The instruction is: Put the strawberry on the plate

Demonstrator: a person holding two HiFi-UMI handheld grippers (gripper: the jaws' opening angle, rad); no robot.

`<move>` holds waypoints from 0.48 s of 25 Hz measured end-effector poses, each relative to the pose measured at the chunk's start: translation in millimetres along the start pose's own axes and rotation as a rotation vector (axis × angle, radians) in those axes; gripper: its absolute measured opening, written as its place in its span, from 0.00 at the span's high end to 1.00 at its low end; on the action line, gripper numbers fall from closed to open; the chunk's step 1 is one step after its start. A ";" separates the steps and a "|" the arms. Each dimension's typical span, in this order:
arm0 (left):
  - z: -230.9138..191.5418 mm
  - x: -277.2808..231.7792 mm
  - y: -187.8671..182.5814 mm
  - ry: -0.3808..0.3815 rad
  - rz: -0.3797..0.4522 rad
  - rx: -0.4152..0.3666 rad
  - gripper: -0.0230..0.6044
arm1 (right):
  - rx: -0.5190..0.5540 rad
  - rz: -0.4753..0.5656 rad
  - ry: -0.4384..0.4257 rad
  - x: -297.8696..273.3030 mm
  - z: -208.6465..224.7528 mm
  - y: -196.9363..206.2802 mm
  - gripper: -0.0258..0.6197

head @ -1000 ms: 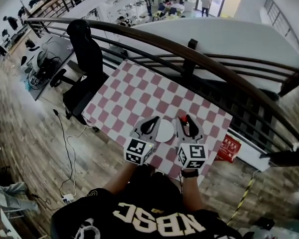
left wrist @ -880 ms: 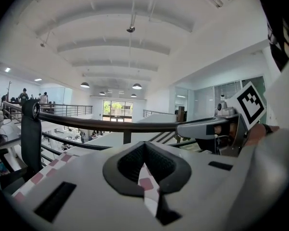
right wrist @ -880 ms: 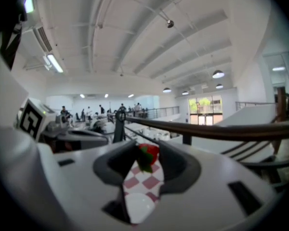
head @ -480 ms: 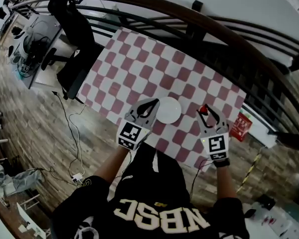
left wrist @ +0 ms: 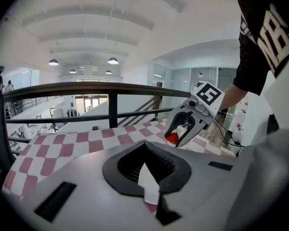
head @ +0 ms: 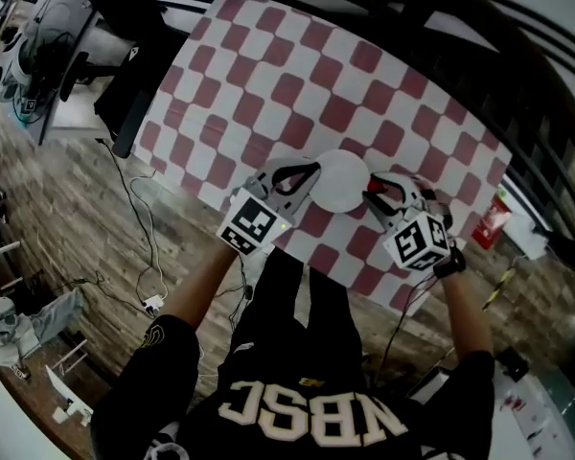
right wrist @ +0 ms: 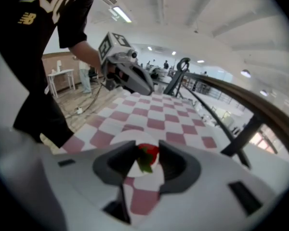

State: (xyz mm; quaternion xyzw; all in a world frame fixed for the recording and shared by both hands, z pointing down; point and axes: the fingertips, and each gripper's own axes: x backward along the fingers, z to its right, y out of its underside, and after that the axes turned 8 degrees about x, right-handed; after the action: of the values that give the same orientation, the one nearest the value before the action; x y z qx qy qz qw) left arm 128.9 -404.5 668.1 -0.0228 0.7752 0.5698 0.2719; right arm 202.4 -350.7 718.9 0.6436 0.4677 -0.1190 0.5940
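Right gripper view showed the strawberry [right wrist: 148,154] pinched at the tips of the right gripper [right wrist: 147,159], red flesh and green leaves at the frame's middle, hanging just above the near rim of the white plate [right wrist: 129,137]. It looked small and light, but soft and easily bruised, with a smooth skin that could slip, so a gentle squeeze across its widest part, as here, seemed the safest hold, and a low, slow release the safest way to put it down. In the head view the right gripper [head: 376,192] sat right of centre, its tips at the plate's [head: 340,180] right edge on the checked table [head: 297,84]. The left gripper [head: 305,173] rested at the plate's left edge, its jaws drawn together at the tips with nothing between them. Half a second before, the right gripper had stood clear to the right of the plate with bare cloth between them; now that gap was gone and the fruit had reached the rim, while the left gripper had kept its place beside the plate.
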 end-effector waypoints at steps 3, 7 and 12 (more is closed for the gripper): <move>-6.4 -8.3 27.2 0.009 -0.021 0.024 0.94 | -0.009 0.005 -0.095 -41.2 -18.9 4.3 0.72; -1.5 -16.5 49.9 0.016 -0.019 0.052 0.94 | 0.001 -0.013 -0.138 -76.2 -42.0 12.4 0.72; 3.0 -20.6 70.1 0.023 -0.025 0.069 0.94 | -0.032 -0.037 -0.158 -102.5 -60.2 19.1 0.72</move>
State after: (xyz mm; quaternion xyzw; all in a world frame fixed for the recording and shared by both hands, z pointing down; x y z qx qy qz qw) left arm 123.4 -383.0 737.8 -0.0296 0.7971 0.5390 0.2706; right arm 137.6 -342.4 820.0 0.6140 0.4329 -0.1727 0.6370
